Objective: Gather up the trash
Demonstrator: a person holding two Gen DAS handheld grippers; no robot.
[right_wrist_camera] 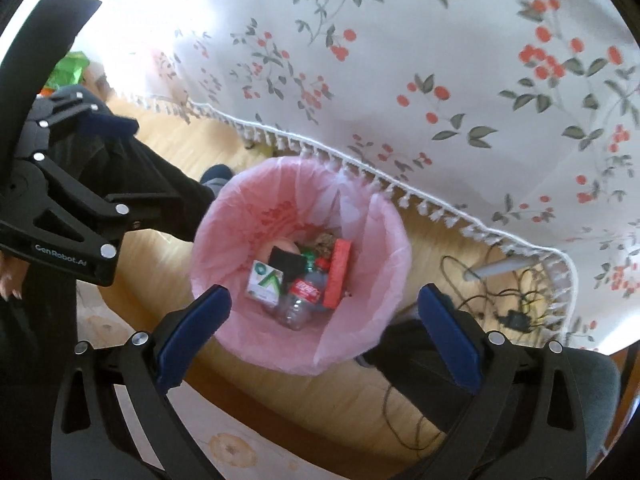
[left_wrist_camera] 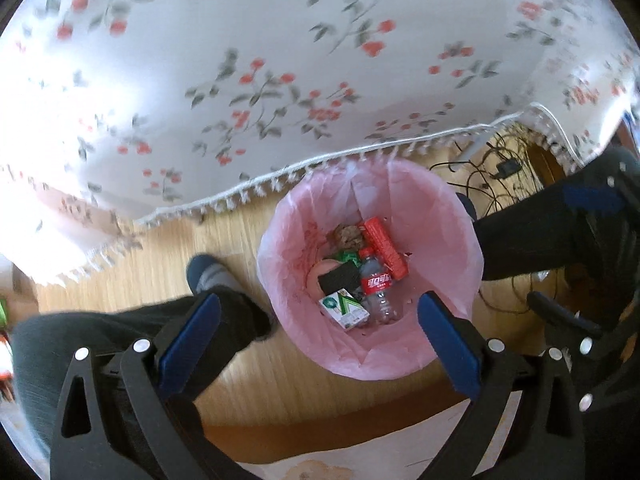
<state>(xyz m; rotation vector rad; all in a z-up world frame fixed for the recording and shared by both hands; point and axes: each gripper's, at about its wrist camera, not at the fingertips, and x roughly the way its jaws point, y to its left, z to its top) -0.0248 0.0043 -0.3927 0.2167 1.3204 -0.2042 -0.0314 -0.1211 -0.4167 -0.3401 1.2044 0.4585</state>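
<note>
The round bin lined with a pink plastic bag (left_wrist_camera: 460,216) stands open-mouthed on the pale wooden floor (left_wrist_camera: 224,236), nothing across its rim — free entry from straight above. Its bottom is crowded: a clear plastic bottle with a red label (left_wrist_camera: 376,292), a long red carton (left_wrist_camera: 385,246) and a white-and-green box (left_wrist_camera: 344,312) lie touching. The fringed edge of the white floral tablecloth (left_wrist_camera: 256,92) hangs just beside the far rim. A person's dark-trousered legs (left_wrist_camera: 532,236) flank the bin on both sides, and tangled black cables (left_wrist_camera: 492,184) clutter the floor nearby.
</note>
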